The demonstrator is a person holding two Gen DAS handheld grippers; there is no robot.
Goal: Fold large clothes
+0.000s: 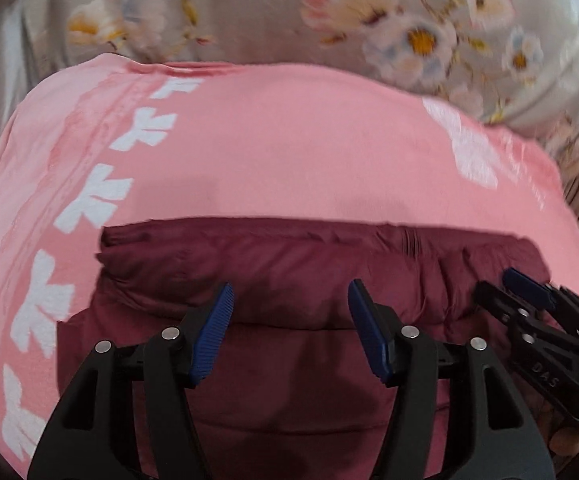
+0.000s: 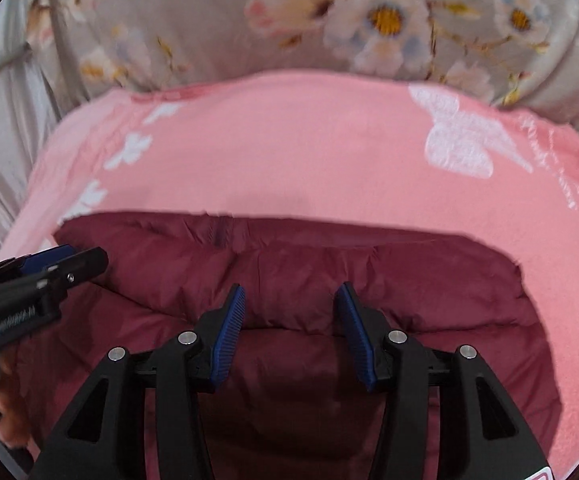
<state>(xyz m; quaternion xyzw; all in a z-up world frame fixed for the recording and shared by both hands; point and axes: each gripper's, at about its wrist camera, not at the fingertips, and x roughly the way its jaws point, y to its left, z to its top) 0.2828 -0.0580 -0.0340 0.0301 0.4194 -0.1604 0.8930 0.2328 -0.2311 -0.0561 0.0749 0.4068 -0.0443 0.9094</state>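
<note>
A dark maroon padded garment (image 1: 289, 280) lies folded into a thick block on a pink blanket (image 1: 289, 140); it also shows in the right wrist view (image 2: 309, 276). My left gripper (image 1: 291, 300) is open and empty, just above the garment's near half. My right gripper (image 2: 289, 300) is open and empty too, over the garment's middle. The right gripper shows in the left wrist view (image 1: 529, 292) at the garment's right end. The left gripper shows in the right wrist view (image 2: 49, 260) at the garment's left end.
The pink blanket (image 2: 289, 140) has white butterfly prints (image 2: 461, 140) and lies on a grey floral bedsheet (image 1: 249, 12). A row of white prints (image 1: 89, 200) runs down the blanket's left side. The person's hand (image 2: 9, 408) holds the left gripper.
</note>
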